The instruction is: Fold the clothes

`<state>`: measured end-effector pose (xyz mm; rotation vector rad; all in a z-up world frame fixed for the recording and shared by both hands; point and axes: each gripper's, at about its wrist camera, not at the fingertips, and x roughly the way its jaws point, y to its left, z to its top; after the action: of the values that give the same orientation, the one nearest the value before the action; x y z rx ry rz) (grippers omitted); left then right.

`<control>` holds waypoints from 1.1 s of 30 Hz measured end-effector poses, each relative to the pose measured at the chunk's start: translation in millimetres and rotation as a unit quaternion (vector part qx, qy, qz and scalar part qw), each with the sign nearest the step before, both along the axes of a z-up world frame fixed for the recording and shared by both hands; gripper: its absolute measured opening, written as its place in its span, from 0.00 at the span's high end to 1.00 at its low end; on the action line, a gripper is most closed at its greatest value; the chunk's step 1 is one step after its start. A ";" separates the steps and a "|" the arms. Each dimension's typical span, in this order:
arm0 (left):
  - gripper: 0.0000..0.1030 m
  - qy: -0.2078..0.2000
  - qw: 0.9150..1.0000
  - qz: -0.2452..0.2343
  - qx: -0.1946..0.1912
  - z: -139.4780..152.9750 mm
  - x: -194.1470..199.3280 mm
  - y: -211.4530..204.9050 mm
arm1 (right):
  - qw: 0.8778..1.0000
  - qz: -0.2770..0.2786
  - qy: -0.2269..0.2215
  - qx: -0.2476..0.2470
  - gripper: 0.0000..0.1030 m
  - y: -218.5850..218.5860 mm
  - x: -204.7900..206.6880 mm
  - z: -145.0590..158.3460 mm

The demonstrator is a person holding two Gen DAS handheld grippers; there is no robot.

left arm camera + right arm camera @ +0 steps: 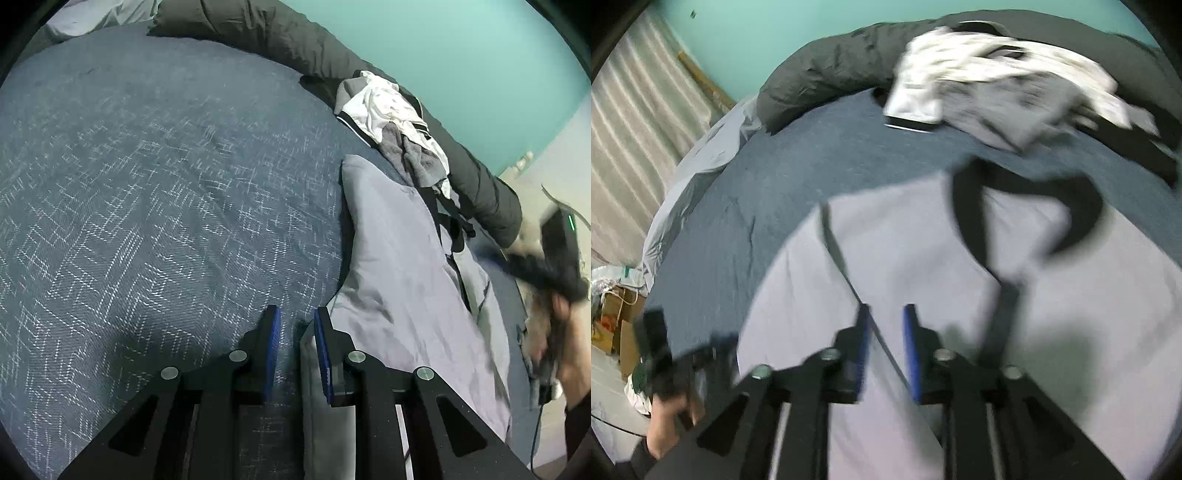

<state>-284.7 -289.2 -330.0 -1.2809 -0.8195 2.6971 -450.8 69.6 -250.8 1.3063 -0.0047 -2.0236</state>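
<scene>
Left wrist view: left gripper hangs low over the bed, jaws a narrow gap apart, nothing between the pads, only blue bedspread showing through the gap. The grey shirt lies spread flat on the bed to the right. Its near edge runs right by the right-hand finger, whether touching I can't tell; the pads do not pinch it. A pile of unfolded clothes, white and grey, sits farther back against the dark duvet rolled along the wall, likely parked there to keep the folding area free. At the right edge the right gripper's body and a hand show blurred, beyond the shirt's far side.

Right wrist view: blurred, so this gripper is in motion. Right gripper is above the shirt, jaws parted a little, no cloth between the pads. A thin dark seam of the shirt passes under the gap. The black collar lies ahead and to the right, placket running back toward the right finger. The pile is beyond the collar at the bed's far edge. The left gripper's body shows at lower left, at the shirt's edge.

Judgement: shirt laid out flat for folding and neither gripper holds it; each sits at one side, so a fresh grab at an edge looks next.
</scene>
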 end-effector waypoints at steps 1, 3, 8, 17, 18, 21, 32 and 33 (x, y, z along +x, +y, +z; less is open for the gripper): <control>0.80 0.000 1.000 -0.001 -0.002 0.7 0.3 1.0 | 1.000 -0.007 -0.004 0.002 0.64 18.6 6.4 -0.8; 0.80 0.000 1.000 -0.002 -0.003 1.7 0.2 2.8 | 1.000 -0.020 -0.011 0.003 0.64 56.3 22.9 -1.4; 0.80 0.000 1.000 -0.006 -0.009 2.7 -1.5 6.3 | 0.998 -0.052 -0.030 0.027 0.64 129.5 61.6 -13.2; 0.80 0.001 1.000 -0.006 -0.015 6.0 -0.2 6.6 | 0.995 -0.060 -0.071 0.040 0.64 178.5 115.9 -43.4; 0.80 0.001 1.000 -0.006 -0.015 6.3 0.2 6.7 | 0.995 -0.058 -0.073 0.042 0.64 178.2 118.5 -46.1; 0.80 0.002 1.000 -0.007 -0.017 7.2 1.2 7.0 | 0.995 -0.041 -0.081 0.037 0.64 172.0 126.0 -54.9; 0.80 0.005 1.000 -0.003 -0.011 7.0 2.2 3.2 | 0.993 -0.058 -0.107 -0.009 0.96 187.0 159.1 -55.8; 0.80 0.005 1.000 -0.003 -0.009 6.6 2.1 3.4 | 0.992 -0.061 -0.109 -0.013 0.96 187.6 162.6 -56.2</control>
<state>-282.6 -285.8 -323.4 -1.2712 -0.7897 2.7095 -288.2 257.2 -307.0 1.5380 -0.2152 -1.9626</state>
